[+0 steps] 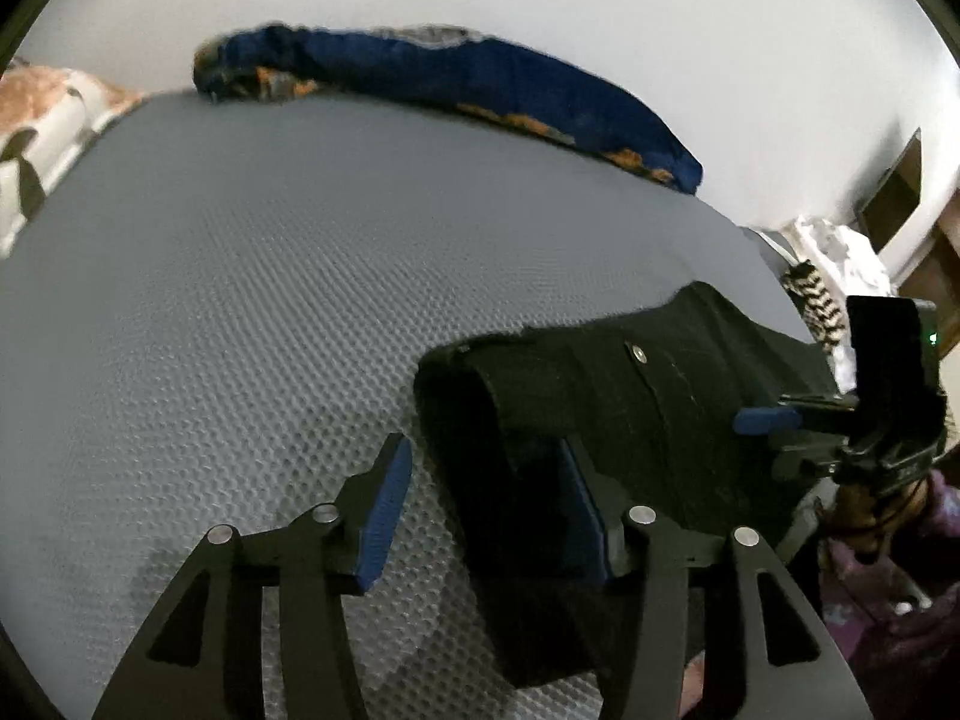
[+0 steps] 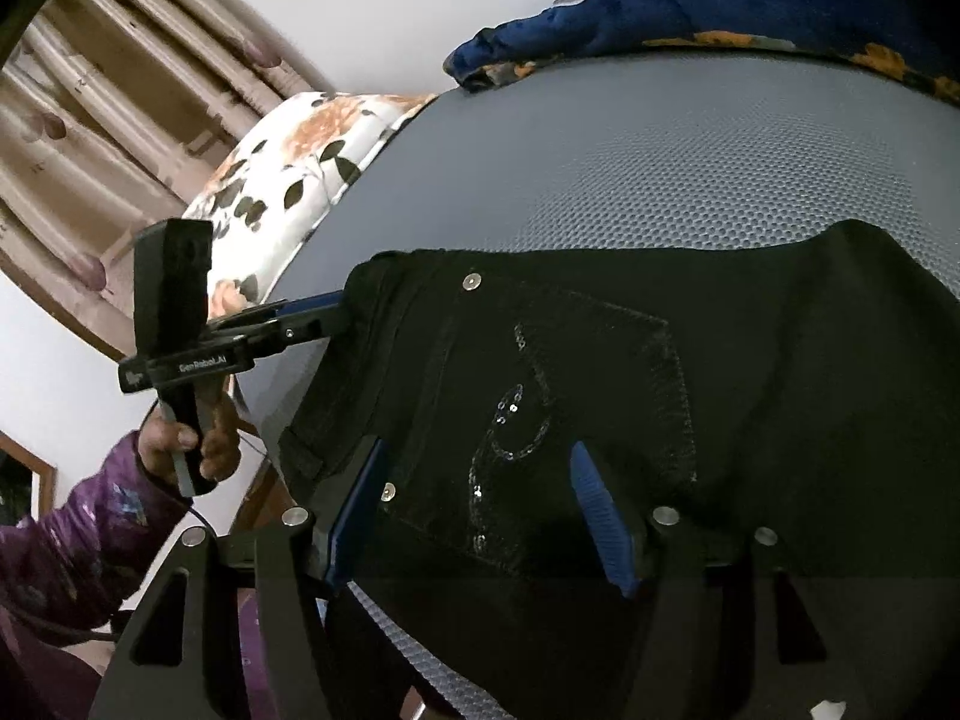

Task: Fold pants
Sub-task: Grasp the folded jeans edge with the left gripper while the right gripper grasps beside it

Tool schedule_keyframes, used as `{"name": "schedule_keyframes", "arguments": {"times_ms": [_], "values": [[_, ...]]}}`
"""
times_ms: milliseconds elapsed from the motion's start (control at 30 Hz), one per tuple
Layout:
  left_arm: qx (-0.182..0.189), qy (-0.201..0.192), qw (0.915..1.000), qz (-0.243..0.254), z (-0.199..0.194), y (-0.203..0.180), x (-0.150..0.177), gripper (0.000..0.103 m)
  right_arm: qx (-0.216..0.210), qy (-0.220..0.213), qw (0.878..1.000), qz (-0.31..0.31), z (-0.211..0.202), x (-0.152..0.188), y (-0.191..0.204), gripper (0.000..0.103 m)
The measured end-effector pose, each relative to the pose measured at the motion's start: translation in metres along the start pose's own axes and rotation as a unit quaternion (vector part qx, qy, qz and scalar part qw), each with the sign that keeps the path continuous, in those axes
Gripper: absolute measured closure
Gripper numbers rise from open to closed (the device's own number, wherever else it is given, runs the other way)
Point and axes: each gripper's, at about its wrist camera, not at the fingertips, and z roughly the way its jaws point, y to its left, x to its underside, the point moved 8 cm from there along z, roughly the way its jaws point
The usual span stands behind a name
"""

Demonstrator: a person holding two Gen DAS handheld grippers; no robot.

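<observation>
Black pants (image 1: 630,420) with metal rivets lie on the grey textured mat (image 1: 240,300). Their waist end with a sequined back pocket (image 2: 570,396) fills the right wrist view. My left gripper (image 1: 486,504) is open, its jaws astride the pants' left edge; the right finger rests over the fabric. It also shows in the right wrist view (image 2: 318,312), touching the waistband corner. My right gripper (image 2: 480,510) is open over the pocket area. It shows in the left wrist view (image 1: 774,420) at the pants' right side.
A rolled blue and orange blanket (image 1: 450,90) lies along the mat's far edge. A floral pillow (image 2: 300,162) sits at the left end. Brown curtains (image 2: 120,120) hang behind. A striped item and white cloth (image 1: 822,276) lie at the right.
</observation>
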Motion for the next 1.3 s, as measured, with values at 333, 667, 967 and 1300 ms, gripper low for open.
{"name": "schedule_keyframes", "arguments": {"times_ms": [333,667,967,1300], "values": [[0.013,0.014,0.9980,0.060,0.013,-0.038,-0.006,0.091,-0.007,-0.003,1.000,0.009,0.009,0.001,-0.002,0.041],[-0.011,-0.022,0.9965,0.080,0.005,-0.036,-0.039,0.092,-0.027,-0.031,0.999,0.016,0.009,-0.001,0.001,0.040],[-0.046,-0.027,0.9941,0.094,0.032,-0.018,-0.007,0.071,-0.026,-0.027,0.999,0.004,0.023,0.005,-0.001,0.037],[-0.067,-0.046,0.9948,0.061,0.017,-0.001,-0.008,0.038,-0.061,-0.061,0.996,-0.033,0.010,-0.001,0.035,0.050]]}}
